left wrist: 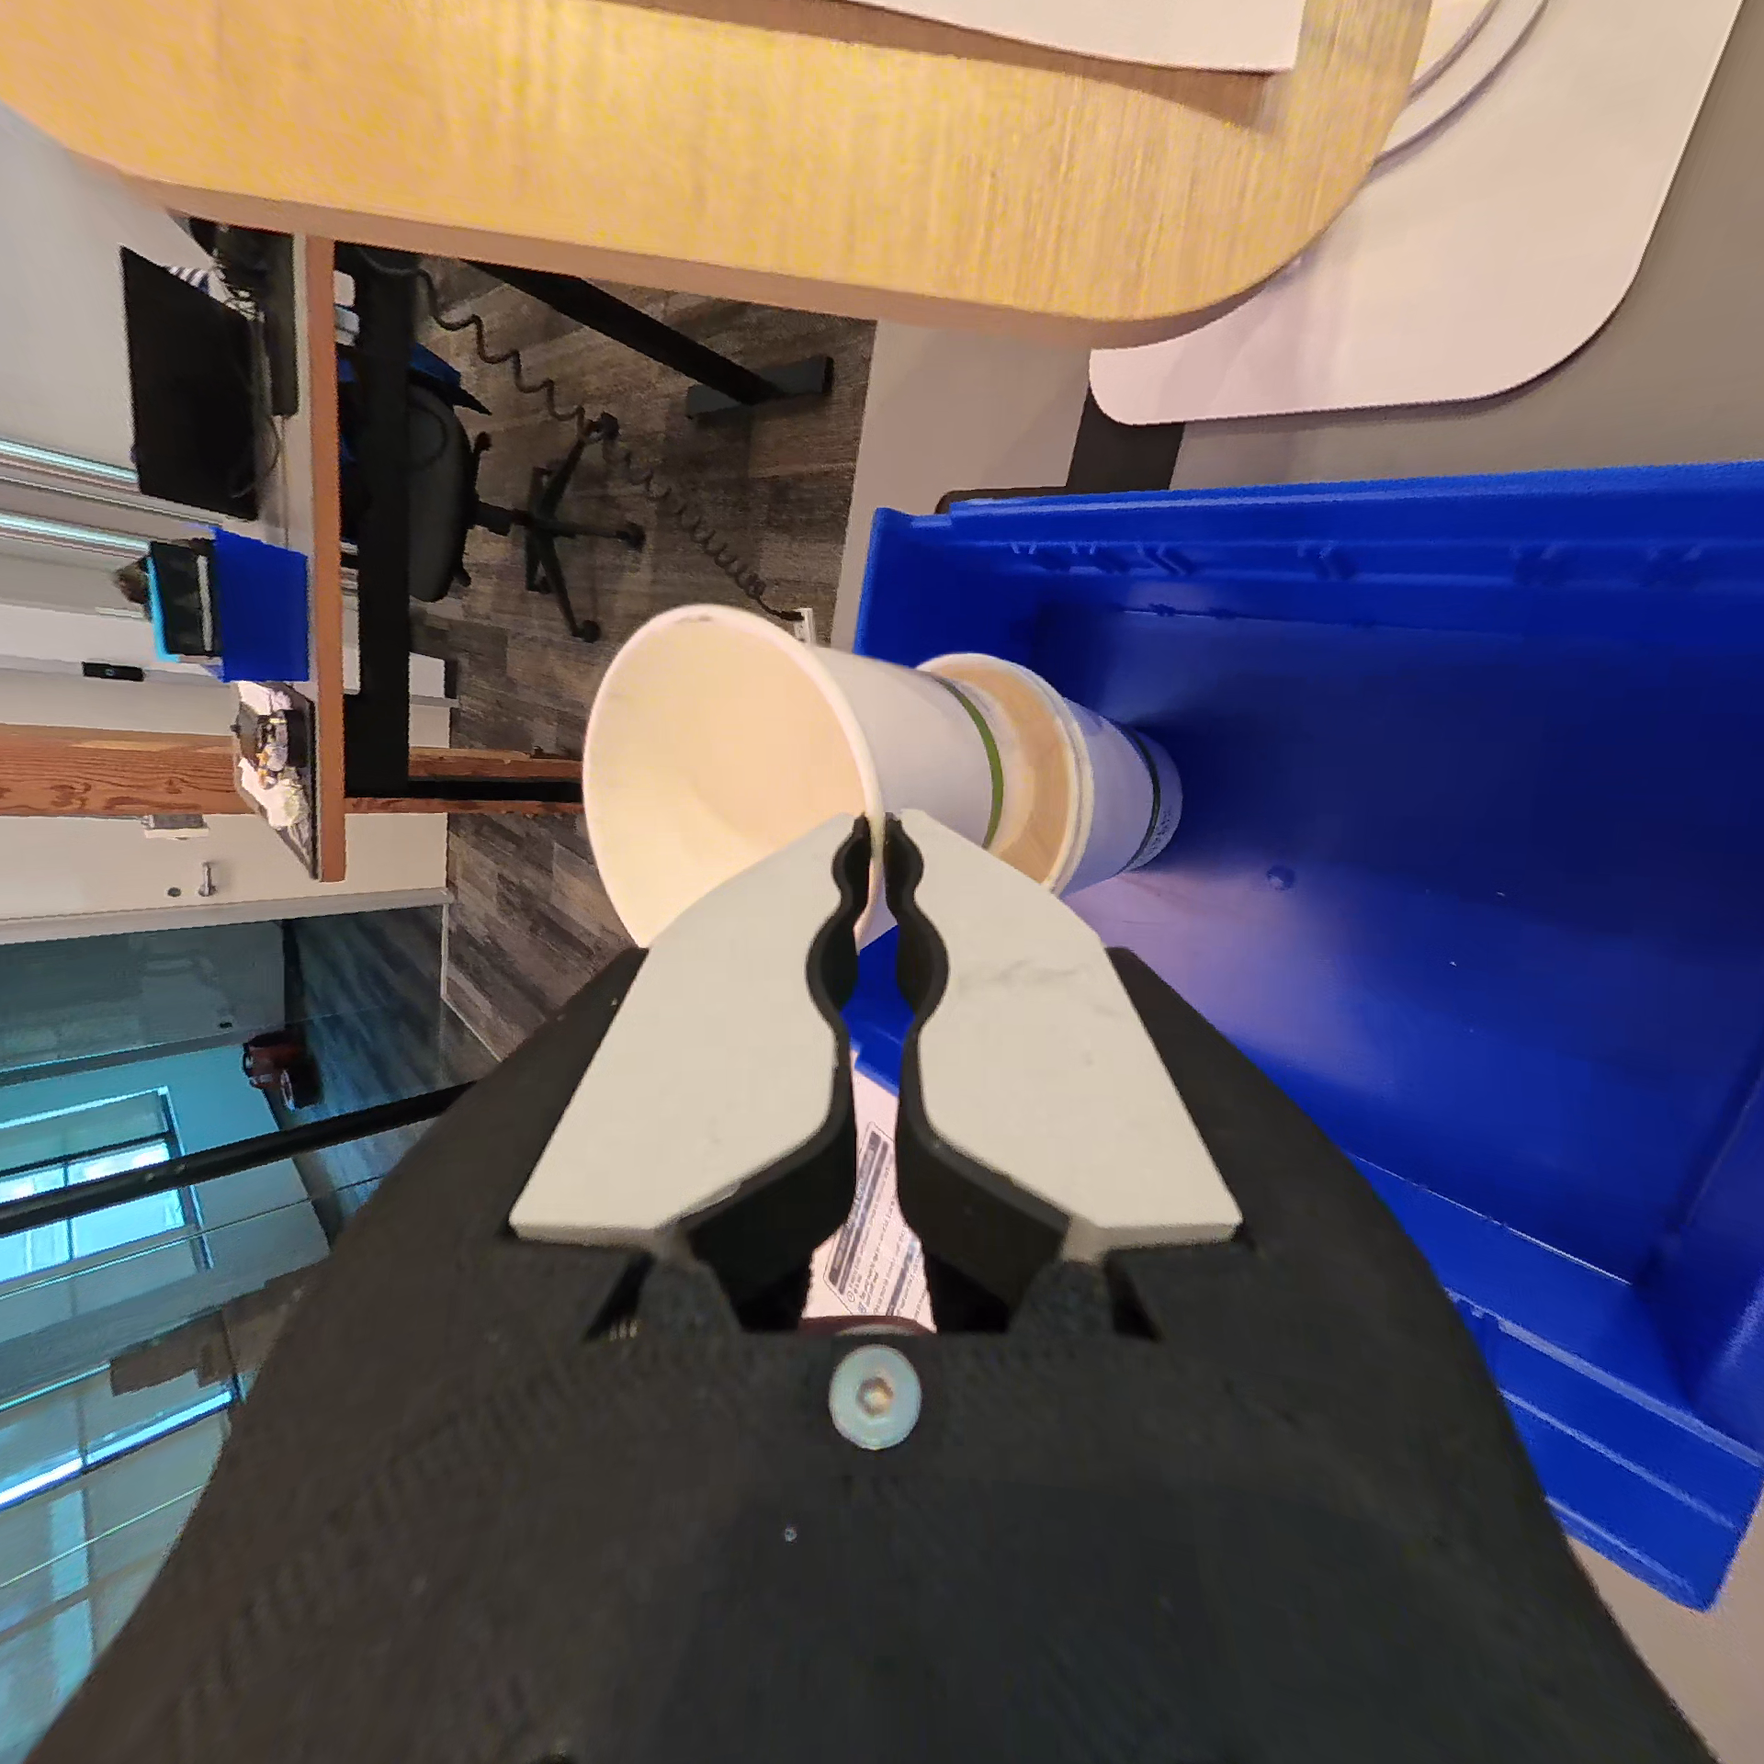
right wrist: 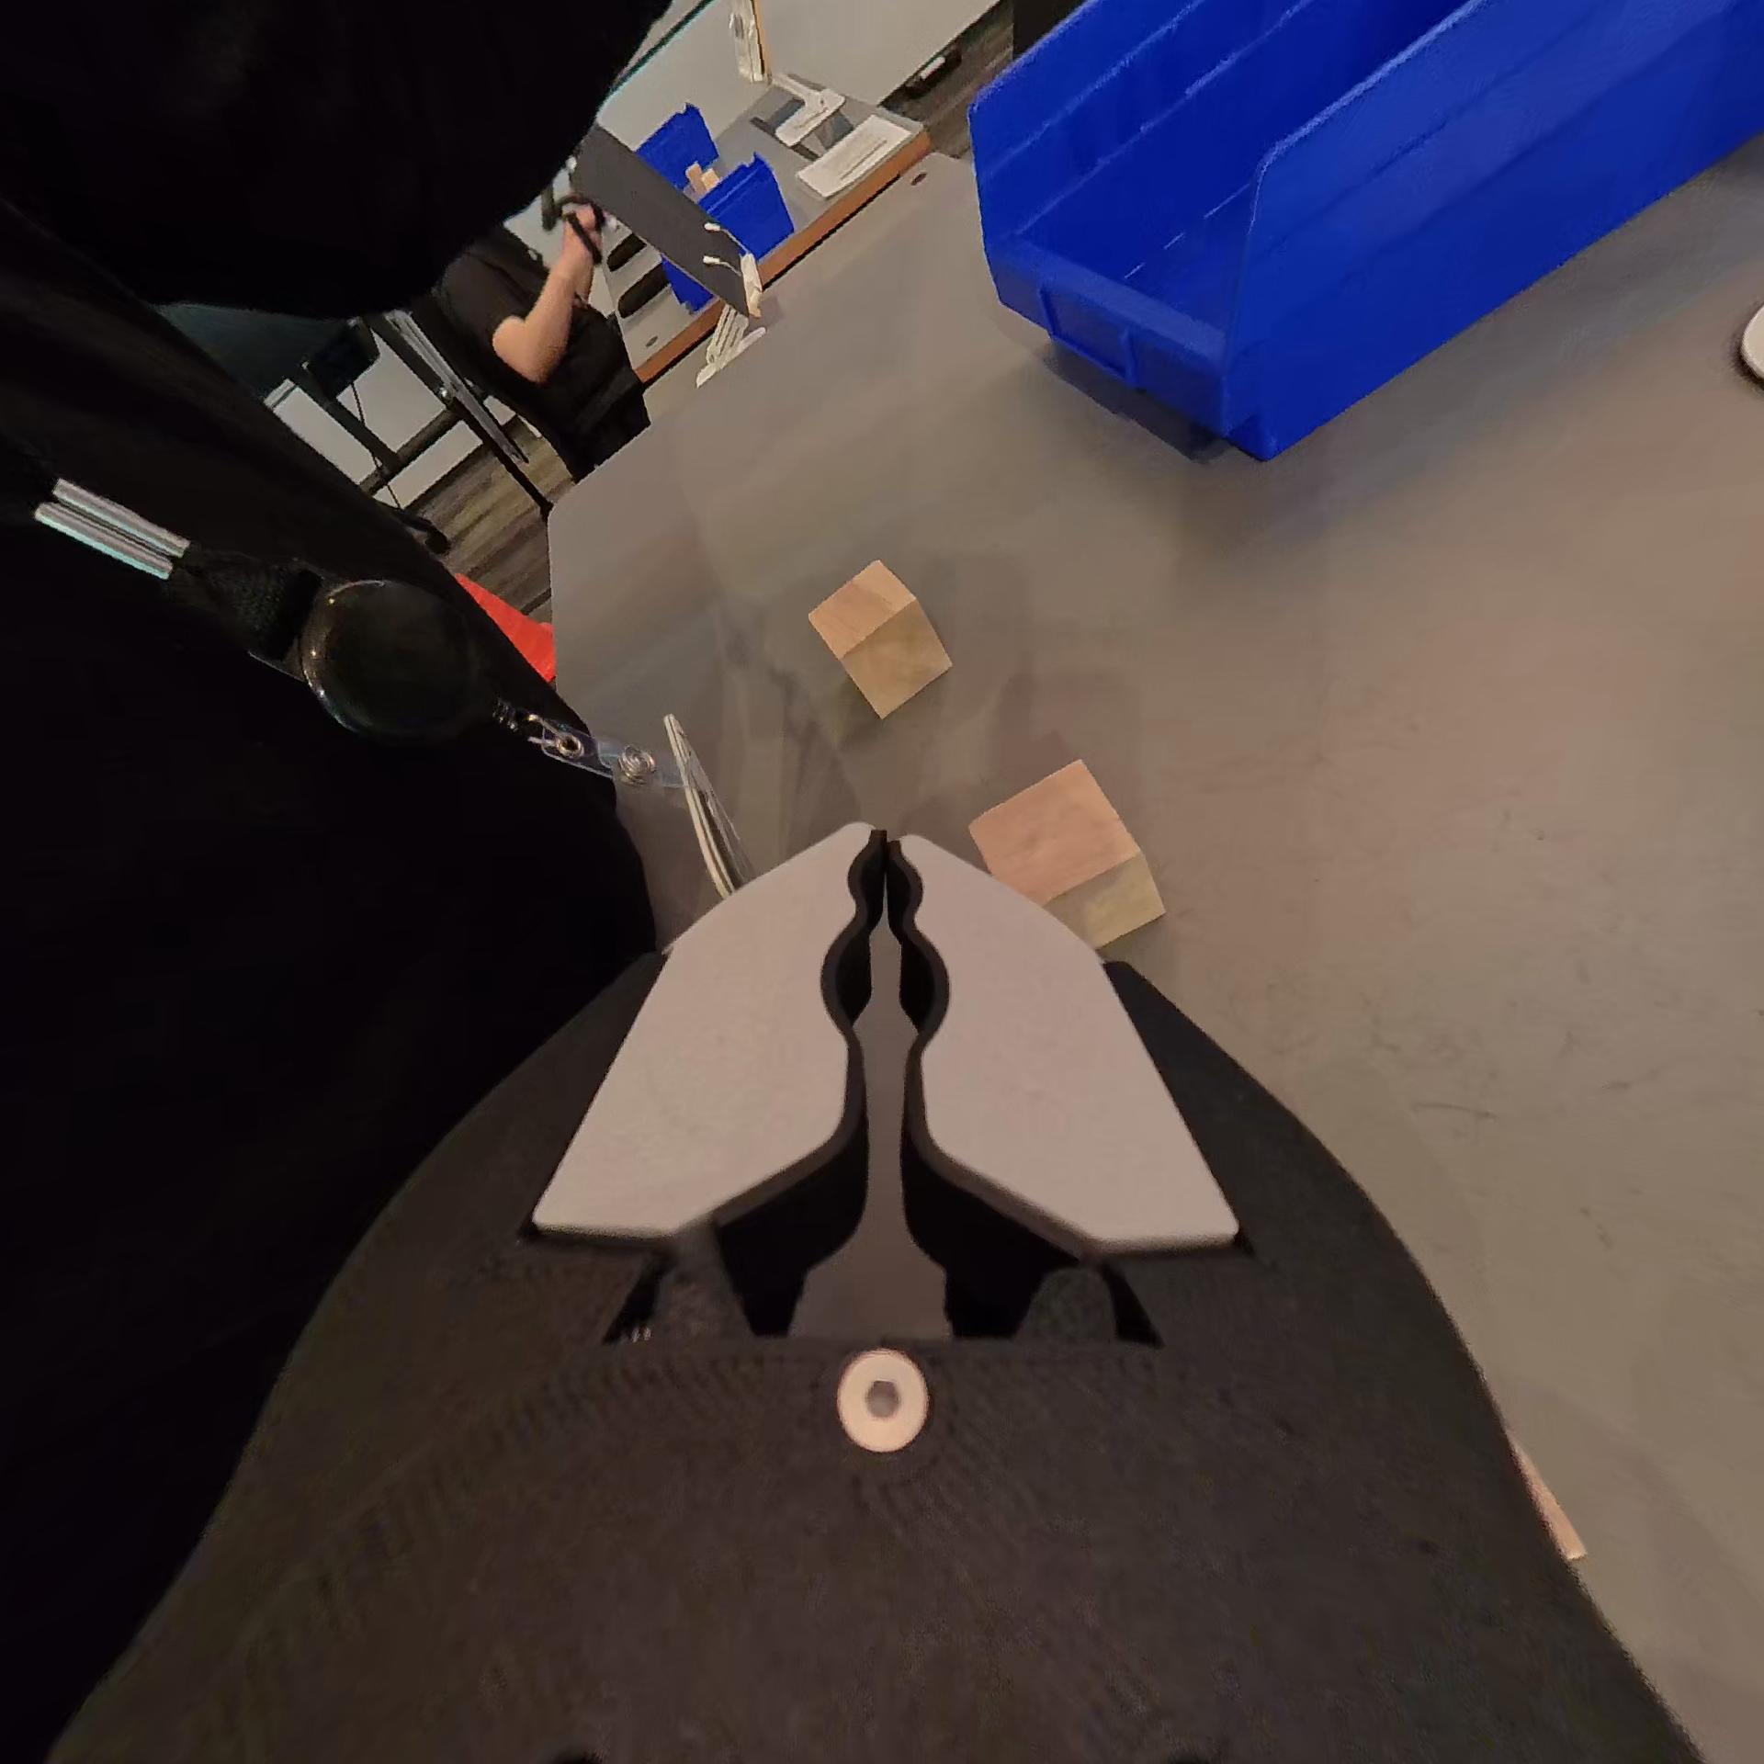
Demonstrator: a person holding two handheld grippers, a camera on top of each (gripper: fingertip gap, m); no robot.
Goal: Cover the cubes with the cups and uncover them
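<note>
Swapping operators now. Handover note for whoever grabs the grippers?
Left gripper: shut on the rim of the top paper cup, which is nested in a cup stack lying in the blue bin.
Right gripper: shut, empty, above the grey table.
Two wooden cubes, far and near, sit bare on the table.
Done: nothing covered.
Left: pull cups free, cover both cubes, then uncover.

My left claw is turned on its side, its tips pinched tight on a thin rim. My right claw is closed, holding nothing.
</note>
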